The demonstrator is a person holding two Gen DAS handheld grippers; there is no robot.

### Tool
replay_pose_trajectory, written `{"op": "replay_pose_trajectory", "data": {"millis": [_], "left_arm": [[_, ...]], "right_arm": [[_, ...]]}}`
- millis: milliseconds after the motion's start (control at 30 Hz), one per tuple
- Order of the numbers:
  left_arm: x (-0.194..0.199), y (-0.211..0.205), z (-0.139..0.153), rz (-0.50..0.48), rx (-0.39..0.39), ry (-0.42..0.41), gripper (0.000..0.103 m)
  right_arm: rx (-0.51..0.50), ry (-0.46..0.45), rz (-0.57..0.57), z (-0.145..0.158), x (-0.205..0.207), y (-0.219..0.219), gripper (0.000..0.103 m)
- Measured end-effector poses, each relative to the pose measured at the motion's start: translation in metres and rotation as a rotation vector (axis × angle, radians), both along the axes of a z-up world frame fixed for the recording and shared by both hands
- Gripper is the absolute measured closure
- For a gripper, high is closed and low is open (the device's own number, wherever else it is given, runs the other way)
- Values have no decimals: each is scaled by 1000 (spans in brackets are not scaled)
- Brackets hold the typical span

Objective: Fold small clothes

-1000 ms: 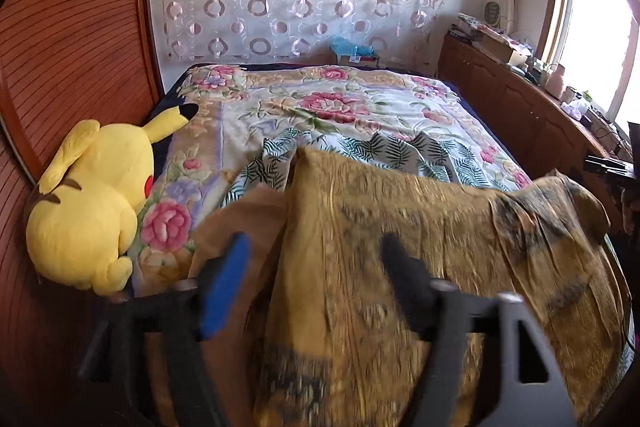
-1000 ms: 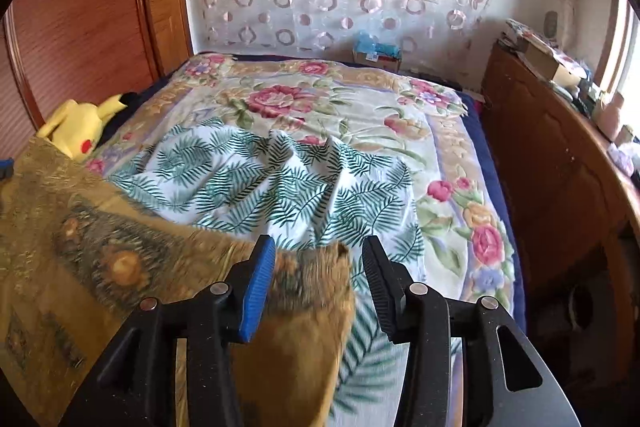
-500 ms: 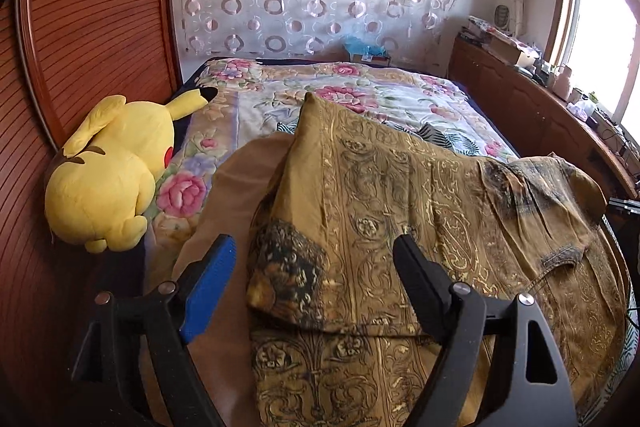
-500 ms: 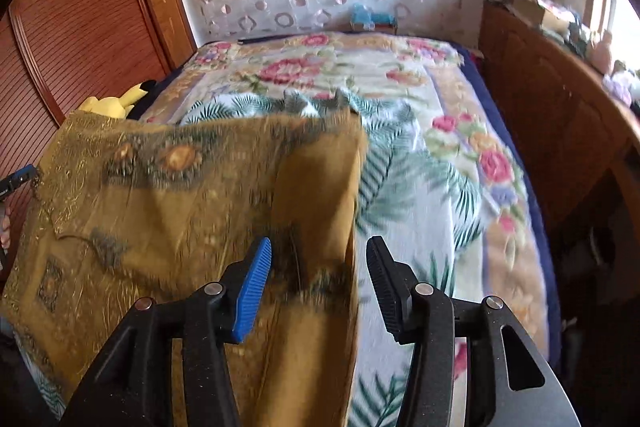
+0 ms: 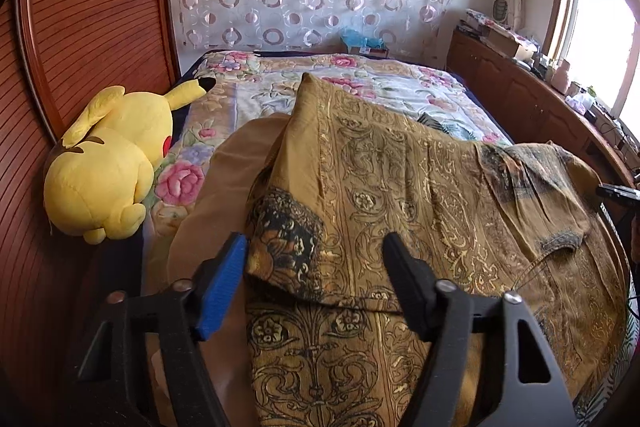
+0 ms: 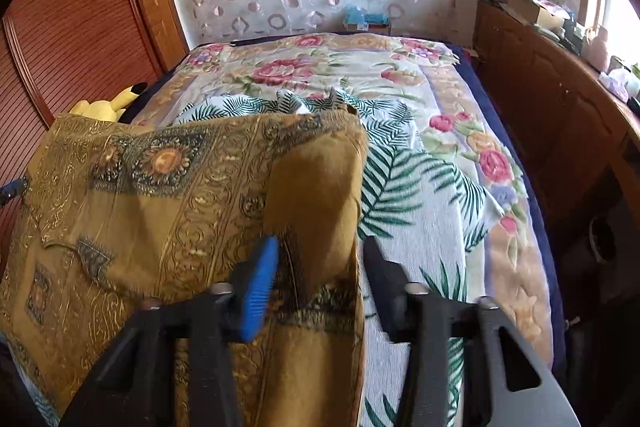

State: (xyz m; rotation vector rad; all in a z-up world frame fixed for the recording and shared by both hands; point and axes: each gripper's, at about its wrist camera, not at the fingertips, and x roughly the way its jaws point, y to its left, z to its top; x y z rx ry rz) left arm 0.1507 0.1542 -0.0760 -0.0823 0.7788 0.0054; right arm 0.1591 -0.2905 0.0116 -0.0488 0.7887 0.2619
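Note:
A mustard-gold patterned garment (image 5: 400, 195) lies on the near end of the bed, its far part folded back toward me. It also shows in the right wrist view (image 6: 168, 195). My left gripper (image 5: 316, 259) is open, its jaws wide apart above the folded edge and left sleeve. My right gripper (image 6: 320, 259) is open, with the garment's right edge lying between its fingers and not pinched. The tip of the right gripper shows at the left view's right edge (image 5: 616, 191).
The bed has a floral quilt (image 6: 460, 155) and a green leaf-print cloth (image 6: 400, 187) under the garment. A yellow Pikachu plush (image 5: 108, 163) lies at the bed's left side by the wooden wardrobe (image 5: 80, 27). A wooden cabinet (image 6: 560, 115) runs along the right.
The garment's far part has come toward me and dropped onto the near part, making a fold. Both grippers have drawn back and now stand open over it.

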Motion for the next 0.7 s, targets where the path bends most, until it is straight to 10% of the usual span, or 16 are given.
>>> {"op": "replay_pose_trajectory", "data": {"millis": [300, 433, 700], "left_arm": [[-3, 2, -2, 9, 9, 13, 53], [-1, 2, -4, 4, 11, 37, 93], [-8, -9, 13, -37, -11, -8, 101]], "right_arm": [[-14, -28, 71, -10, 3, 22, 95], [-12, -30, 91, -8, 2, 19, 97], [27, -59, 106, -1, -3, 12, 101]]}}
